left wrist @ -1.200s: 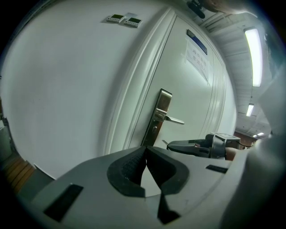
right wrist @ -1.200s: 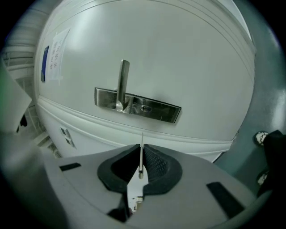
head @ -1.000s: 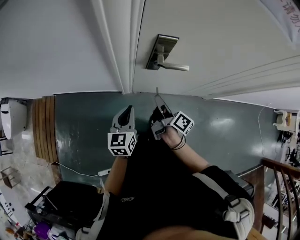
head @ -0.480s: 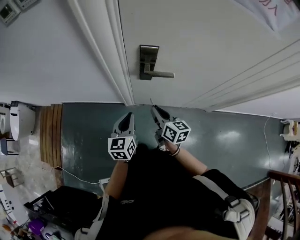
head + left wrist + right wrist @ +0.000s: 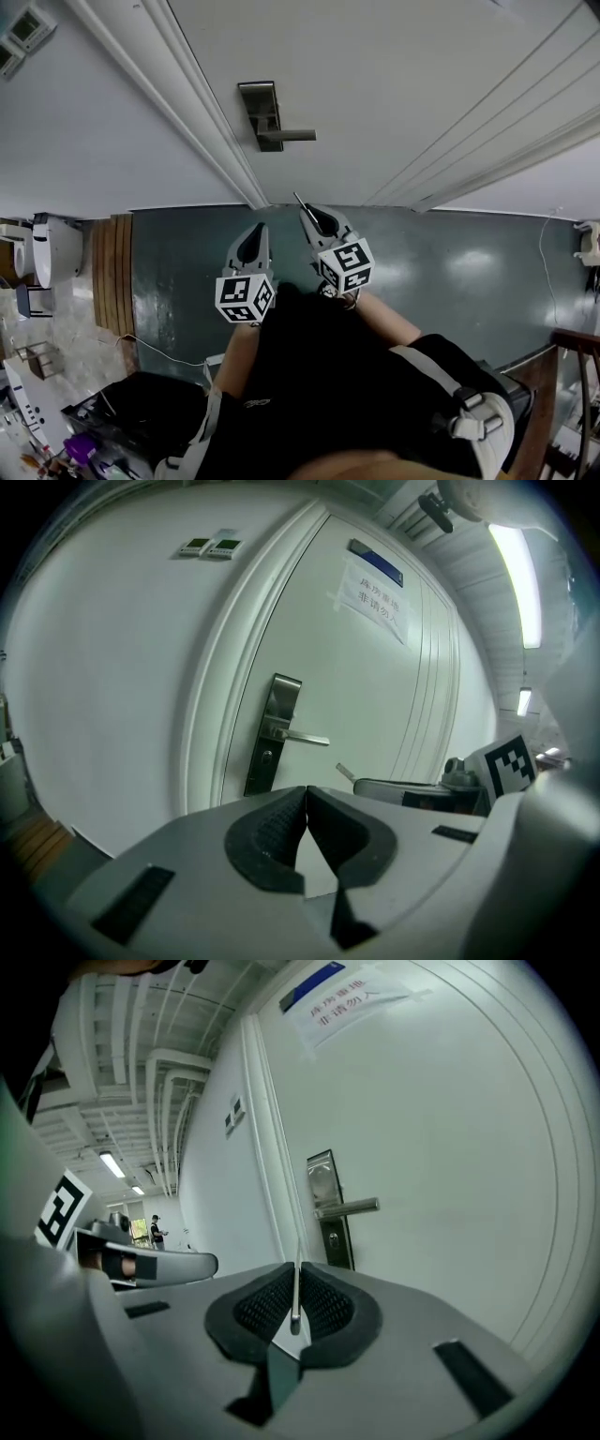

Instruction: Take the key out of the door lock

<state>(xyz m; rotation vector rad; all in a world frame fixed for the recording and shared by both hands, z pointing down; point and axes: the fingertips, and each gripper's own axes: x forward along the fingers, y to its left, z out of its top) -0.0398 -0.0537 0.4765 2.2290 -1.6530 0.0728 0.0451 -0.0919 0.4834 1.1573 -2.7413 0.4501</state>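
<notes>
The white door carries a dark lock plate (image 5: 260, 111) with a lever handle (image 5: 286, 137); both also show in the left gripper view (image 5: 273, 733) and the right gripper view (image 5: 328, 1208). The keyhole (image 5: 333, 1237) under the handle looks empty. My right gripper (image 5: 307, 212) is shut on a thin metal key (image 5: 296, 1288), whose blade (image 5: 298, 200) sticks out toward the door, well short of it. My left gripper (image 5: 255, 232) hovers beside it, shut with nothing between its pads (image 5: 281, 822).
A paper notice (image 5: 375, 597) is taped high on the door. Wall switches (image 5: 21, 33) sit left of the frame. On the floor lie a wooden strip (image 5: 111, 272), a cable (image 5: 155, 345) and a black bag (image 5: 141, 403); a railing (image 5: 572, 342) stands right. A person (image 5: 156, 1230) stands far down the corridor.
Both grippers have risen a little, and the right one has rolled with the key still in it. The lock plate now sits further left in the head view.
</notes>
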